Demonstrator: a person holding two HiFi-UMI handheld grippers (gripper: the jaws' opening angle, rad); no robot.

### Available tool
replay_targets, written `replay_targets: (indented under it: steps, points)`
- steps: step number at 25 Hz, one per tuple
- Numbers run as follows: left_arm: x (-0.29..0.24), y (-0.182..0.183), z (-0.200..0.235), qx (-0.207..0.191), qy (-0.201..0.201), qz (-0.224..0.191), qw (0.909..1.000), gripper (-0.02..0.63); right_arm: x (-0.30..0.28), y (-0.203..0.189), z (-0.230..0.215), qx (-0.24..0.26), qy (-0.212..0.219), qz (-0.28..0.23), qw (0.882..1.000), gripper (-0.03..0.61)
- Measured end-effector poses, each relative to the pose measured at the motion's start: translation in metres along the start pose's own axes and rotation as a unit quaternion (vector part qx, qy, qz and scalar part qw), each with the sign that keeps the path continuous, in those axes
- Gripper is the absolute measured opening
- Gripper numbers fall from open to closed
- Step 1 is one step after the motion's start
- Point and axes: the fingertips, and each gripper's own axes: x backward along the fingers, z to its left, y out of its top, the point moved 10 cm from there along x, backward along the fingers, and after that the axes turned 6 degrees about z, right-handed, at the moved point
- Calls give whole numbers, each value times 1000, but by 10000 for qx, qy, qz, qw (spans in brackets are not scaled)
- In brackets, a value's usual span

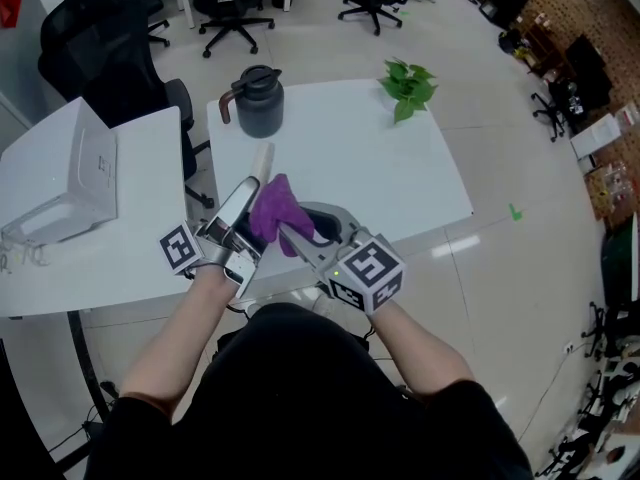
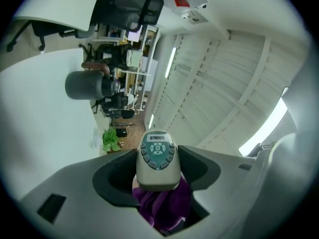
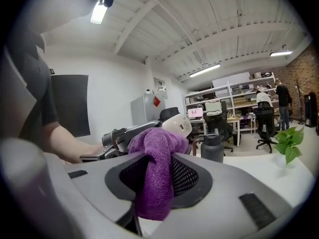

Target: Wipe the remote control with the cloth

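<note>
My left gripper (image 1: 247,208) is shut on a cream remote control (image 1: 261,161), which sticks out past its jaws toward the table's middle. In the left gripper view the remote (image 2: 157,158) shows its teal buttons between the jaws of this gripper (image 2: 157,177), with the purple cloth (image 2: 162,204) just under it. My right gripper (image 1: 293,234) is shut on the purple cloth (image 1: 274,210) and holds it against the remote's near end. Seen from the right gripper (image 3: 159,171), the cloth (image 3: 156,176) hangs bunched from the jaws, with the remote (image 3: 178,124) right behind it.
Both grippers hover over the near edge of a white table (image 1: 400,173). A dark grey jug (image 1: 258,100) stands at its far left corner and a small green plant (image 1: 407,85) at the far right. A white box (image 1: 73,173) sits on the desk to the left. Office chairs (image 1: 110,53) stand beyond.
</note>
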Motion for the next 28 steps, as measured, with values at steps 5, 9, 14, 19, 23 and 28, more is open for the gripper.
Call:
replay_targets:
  steps: [5, 9, 14, 19, 23, 28]
  points:
    - [0, -17, 1, 110, 20, 386, 9992, 249, 4, 6, -14, -99, -439, -54, 9990, 127]
    - [0, -32, 6, 73, 140, 769, 9969, 249, 16, 14, -37, -218, -935, -177, 9952, 127]
    - [1, -28, 9, -527, 576, 832, 9935, 249, 30, 14, -48, -213, -1291, -209, 9912, 127]
    - [8, -15, 44, -2585, 2499, 1360, 9232, 249, 44, -19, -55, -163, -1694, 454, 9844, 127]
    - [11, -23, 93, -3657, 3811, 2065, 8237, 250, 52, -56, -60, -98, -1863, 1162, 9755, 127]
    - [6, -37, 151, -4266, 4735, 2611, 7250, 250, 55, -79, -57, -212, -1692, 1605, 9722, 127]
